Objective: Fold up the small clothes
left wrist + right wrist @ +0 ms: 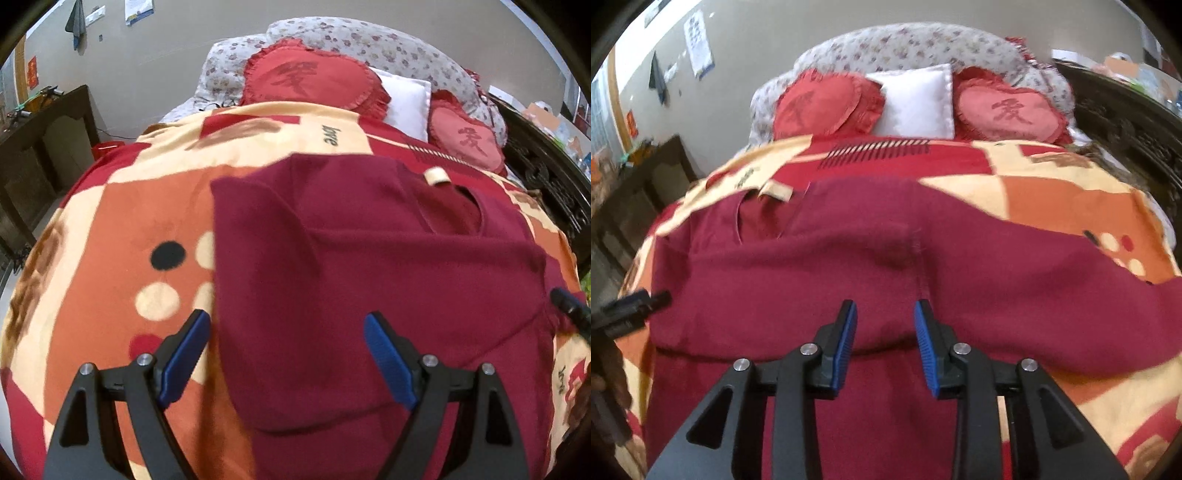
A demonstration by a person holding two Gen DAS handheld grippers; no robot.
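Note:
A dark red shirt (369, 266) lies spread on the patterned blanket, its neck opening and cream label (436, 176) toward the pillows. Its left sleeve is folded in over the body. My left gripper (286, 332) is open wide and empty, over the shirt's left edge. In the right wrist view the shirt (849, 266) fills the middle, with its right sleeve stretched out to the right. My right gripper (885, 321) is open and empty just above the sleeve seam. Each gripper shows at the edge of the other's view, the right one (570, 306) and the left one (631, 306).
The orange, cream and red blanket (110, 229) covers the bed. Two red heart cushions (314, 79) and a white pillow (916, 101) lie at the head. A dark wooden cabinet (40, 147) stands on the left, a dark carved bed frame (1126, 125) on the right.

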